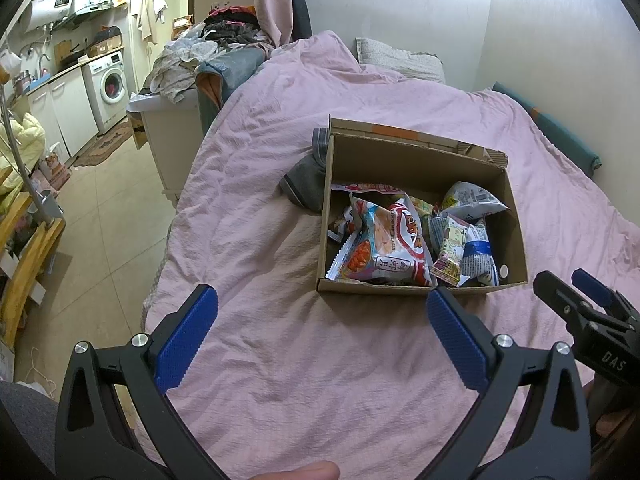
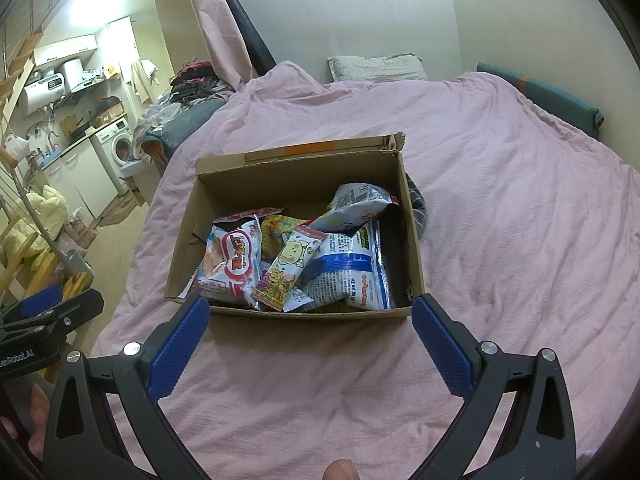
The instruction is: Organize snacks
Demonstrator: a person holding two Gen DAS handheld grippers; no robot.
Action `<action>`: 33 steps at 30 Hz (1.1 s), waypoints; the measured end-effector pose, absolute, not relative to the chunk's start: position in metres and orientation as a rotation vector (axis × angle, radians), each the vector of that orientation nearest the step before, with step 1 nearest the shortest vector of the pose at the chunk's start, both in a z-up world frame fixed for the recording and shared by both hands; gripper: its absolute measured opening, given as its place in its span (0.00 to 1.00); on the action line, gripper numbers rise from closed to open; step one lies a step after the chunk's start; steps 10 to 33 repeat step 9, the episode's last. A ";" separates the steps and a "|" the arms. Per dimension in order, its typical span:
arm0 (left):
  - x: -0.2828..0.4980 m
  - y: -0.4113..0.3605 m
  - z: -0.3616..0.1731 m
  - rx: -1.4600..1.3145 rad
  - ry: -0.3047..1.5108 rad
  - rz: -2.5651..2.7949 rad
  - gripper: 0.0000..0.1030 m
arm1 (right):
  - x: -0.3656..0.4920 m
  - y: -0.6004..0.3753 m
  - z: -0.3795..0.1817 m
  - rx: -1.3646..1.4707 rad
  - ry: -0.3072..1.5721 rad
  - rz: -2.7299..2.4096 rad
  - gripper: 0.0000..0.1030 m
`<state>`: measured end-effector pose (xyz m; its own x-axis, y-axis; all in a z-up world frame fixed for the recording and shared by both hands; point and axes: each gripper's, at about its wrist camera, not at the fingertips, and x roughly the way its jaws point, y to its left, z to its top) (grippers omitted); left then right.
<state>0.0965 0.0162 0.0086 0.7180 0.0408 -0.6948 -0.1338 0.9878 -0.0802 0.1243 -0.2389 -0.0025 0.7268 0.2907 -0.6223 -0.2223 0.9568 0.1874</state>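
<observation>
Both tools hang with their jaws spread wide and nothing between the blue pads: the left gripper [image 1: 322, 328] over bare pink bedding, the right gripper [image 2: 310, 338] just short of the near wall of the cardboard box [image 2: 304, 312]. Each one shows at the edge of the other's view, so they sit side by side, apart from one another and from the box. The box rests on the pink duvet [image 2: 500, 208], its top open, and the snacks lie heaped inside it: a red and white packet [image 2: 236, 268] at the left, a small yellow packet with a cartoon face [image 2: 292, 264] leaning over the middle, a blue and white bag [image 2: 348, 272] at the right, and another pale bag [image 2: 356, 200] propped toward the far wall. More wrappers lie under these, though too covered to tell apart. A grey sock-like cloth [image 1: 306, 184] lies on the duvet touching the box's outer side. Beyond the box, a pillow [image 2: 376, 66] sits against the wall. Off the bed's left edge are a heap of clothes [image 1: 224, 32] and, further, a washing machine [image 1: 110, 84] under a counter.
</observation>
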 end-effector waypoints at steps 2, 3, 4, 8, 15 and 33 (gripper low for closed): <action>0.097 0.016 0.009 -0.128 0.764 0.097 1.00 | 0.124 -0.240 -0.001 0.104 0.702 0.281 1.00; 0.097 0.016 0.009 -0.128 0.764 0.098 1.00 | 0.124 -0.239 -0.001 0.103 0.702 0.281 1.00; 0.097 0.016 0.009 -0.128 0.765 0.098 1.00 | 0.125 -0.240 0.000 0.104 0.703 0.281 1.00; 0.097 0.016 0.009 -0.130 0.764 0.096 1.00 | 0.124 -0.239 -0.001 0.101 0.701 0.281 1.00; 0.096 0.016 0.008 -0.132 0.764 0.095 1.00 | 0.125 -0.240 -0.001 0.101 0.701 0.282 1.00; 0.096 0.016 0.008 -0.132 0.764 0.095 1.00 | 0.125 -0.240 -0.001 0.101 0.701 0.282 1.00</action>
